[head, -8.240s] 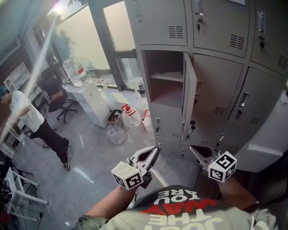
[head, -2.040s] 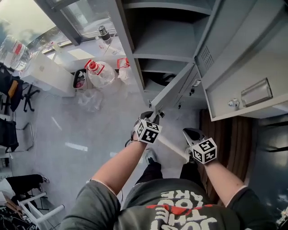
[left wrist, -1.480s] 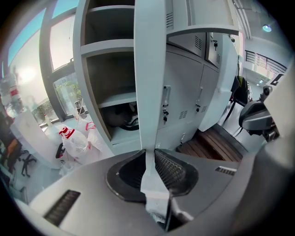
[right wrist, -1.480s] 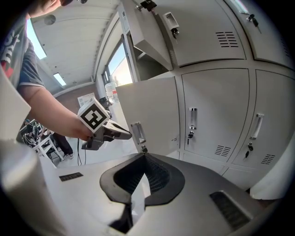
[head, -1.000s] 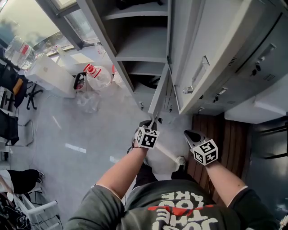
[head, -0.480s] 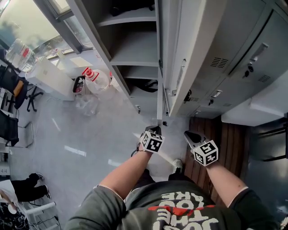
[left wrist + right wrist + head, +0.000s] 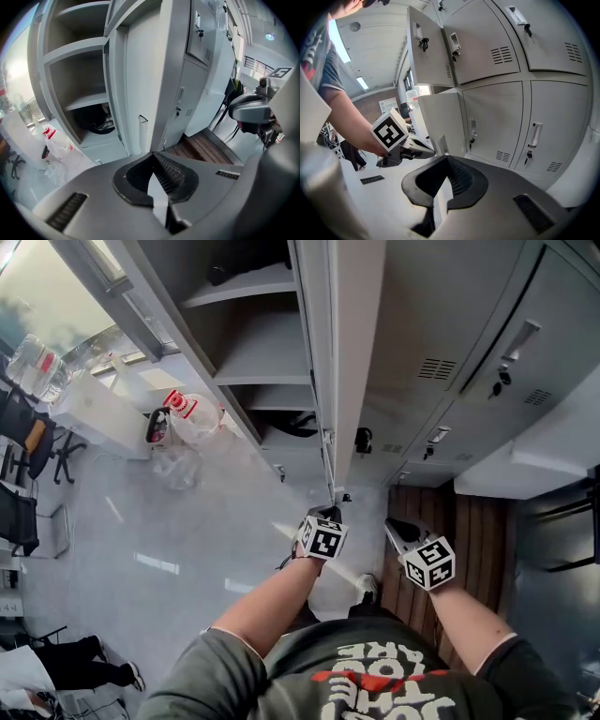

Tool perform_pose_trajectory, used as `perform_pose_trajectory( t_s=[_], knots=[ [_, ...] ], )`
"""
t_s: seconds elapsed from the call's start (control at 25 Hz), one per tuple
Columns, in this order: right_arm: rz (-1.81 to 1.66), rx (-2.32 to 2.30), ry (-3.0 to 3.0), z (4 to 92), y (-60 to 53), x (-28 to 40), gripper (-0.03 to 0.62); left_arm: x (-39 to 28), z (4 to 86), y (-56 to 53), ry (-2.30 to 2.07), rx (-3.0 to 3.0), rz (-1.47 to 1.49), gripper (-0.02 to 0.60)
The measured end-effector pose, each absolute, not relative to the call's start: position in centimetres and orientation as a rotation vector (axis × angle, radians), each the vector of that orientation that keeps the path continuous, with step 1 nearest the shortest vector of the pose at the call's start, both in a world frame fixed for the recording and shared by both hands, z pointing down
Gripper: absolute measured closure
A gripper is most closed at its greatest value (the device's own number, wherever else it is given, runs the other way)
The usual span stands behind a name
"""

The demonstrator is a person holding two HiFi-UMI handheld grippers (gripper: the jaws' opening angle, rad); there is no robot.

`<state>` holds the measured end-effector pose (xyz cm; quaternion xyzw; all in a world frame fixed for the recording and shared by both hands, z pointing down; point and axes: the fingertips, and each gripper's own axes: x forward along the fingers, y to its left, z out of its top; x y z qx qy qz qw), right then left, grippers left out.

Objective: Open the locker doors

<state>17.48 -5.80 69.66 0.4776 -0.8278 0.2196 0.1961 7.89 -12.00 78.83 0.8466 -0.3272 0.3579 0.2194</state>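
The grey locker bank fills the top of the head view. Its left column stands open, showing shelves [image 7: 253, 343], and the open door [image 7: 354, 352] is seen edge-on. My left gripper [image 7: 325, 513] is just below that door's bottom corner, shut with nothing between its jaws. In the left gripper view the left gripper [image 7: 153, 157] points at the open door [image 7: 150, 79] some way off. My right gripper [image 7: 394, 524] hangs to the right, shut and empty. In the right gripper view the right gripper [image 7: 446, 157] faces closed locker doors [image 7: 494, 117] with handles.
Closed lockers [image 7: 450, 334] with handles and keys run to the right. Water jugs and plastic bags [image 7: 183, 413] lie on the grey floor beside a white cabinet [image 7: 94, 395]. A wooden floor strip [image 7: 455, 535] lies by my right gripper. A person's legs [image 7: 84, 676] show at bottom left.
The open door has swung further and now shows edge-on. Both grippers have drifted slightly right and back from the lockers. The left gripper has come off the door's lower edge.
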Motion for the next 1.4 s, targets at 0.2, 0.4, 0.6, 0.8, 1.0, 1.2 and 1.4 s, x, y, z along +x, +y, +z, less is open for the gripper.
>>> perform_pose_trajectory(
  t_s=[0.2, 0.4, 0.6, 0.8, 1.0, 1.2, 1.4],
  knots=[
    [0.616, 1.35, -2.318, 69.5, -5.4, 18.1, 0.562, 8.1, 78.7, -11.7, -0.896, 2.345, 0.963, 0.571],
    [0.607, 1.318, -2.349, 68.6, -5.1, 18.2, 0.562, 7.8, 76.9, -10.4, -0.864, 2.387, 0.881, 0.571],
    [0.588, 1.243, -2.423, 65.9, -4.9, 17.9, 0.562, 5.6, 72.5, -7.2, -0.866, 2.4, 0.683, 0.571],
    [0.565, 1.158, -2.486, 61.9, -4.7, 17.8, 0.562, 1.4, 65.0, -6.1, -0.974, 2.435, 0.422, 0.571],
    [0.531, 1.206, -2.54, 56.4, -5.8, 17.1, 0.562, -3.4, 58.2, -7.1, -1.029, 2.51, 0.273, 0.573],
    [0.52, 1.278, -2.565, 52.8, -6.2, 15.2, 0.562, -6.1, 55.5, -7.3, -0.957, 2.555, 0.26, 0.574],
    [0.506, 1.277, -2.572, 51.3, -6.2, 13.6, 0.562, -7.1, 53.6, -8.4, -0.914, 2.591, 0.227, 0.574]
  ],
)
